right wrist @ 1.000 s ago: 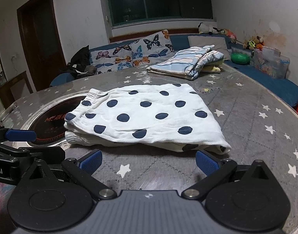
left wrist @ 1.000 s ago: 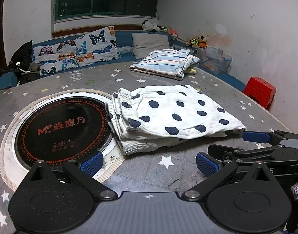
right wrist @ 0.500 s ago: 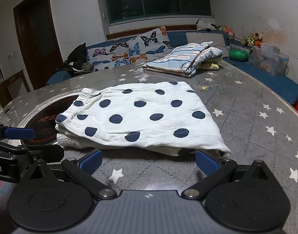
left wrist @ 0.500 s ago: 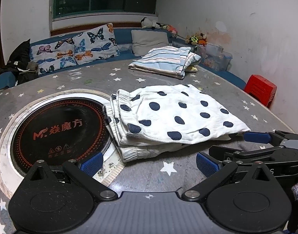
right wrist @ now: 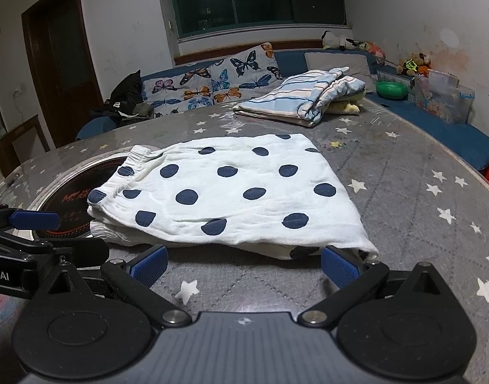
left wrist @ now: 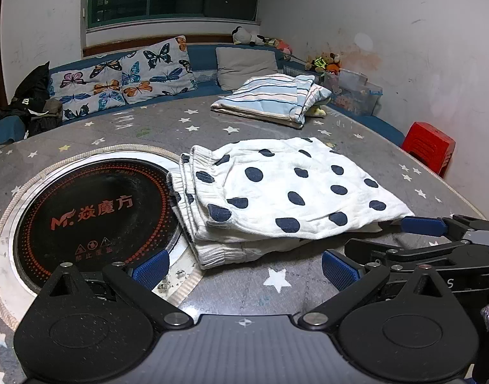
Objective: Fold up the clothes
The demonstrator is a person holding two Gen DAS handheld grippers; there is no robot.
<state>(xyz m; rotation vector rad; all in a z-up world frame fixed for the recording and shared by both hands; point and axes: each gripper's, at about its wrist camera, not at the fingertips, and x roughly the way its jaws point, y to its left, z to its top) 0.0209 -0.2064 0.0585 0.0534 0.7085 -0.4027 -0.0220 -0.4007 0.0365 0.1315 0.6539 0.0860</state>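
White shorts with navy dots (left wrist: 286, 192) lie folded flat on the grey star-print table (left wrist: 212, 128), also in the right wrist view (right wrist: 231, 195). Their elastic waistband overlaps the rim of the round black cooktop (left wrist: 90, 211). My left gripper (left wrist: 244, 267) is open and empty, low over the table just short of the shorts' near edge. My right gripper (right wrist: 244, 264) is open and empty, just short of the near hem. The right gripper also shows in the left wrist view (left wrist: 436, 246), beside the shorts' right corner.
A folded blue-striped stack (left wrist: 273, 99) lies at the table's far side, also in the right wrist view (right wrist: 305, 99). Behind it is a blue bench with butterfly cushions (left wrist: 122, 80), toys and a plastic box (left wrist: 353, 96). A red stool (left wrist: 428, 147) stands at right.
Both grippers have moved slightly closer to the shorts and stayed open. The shorts have not moved.
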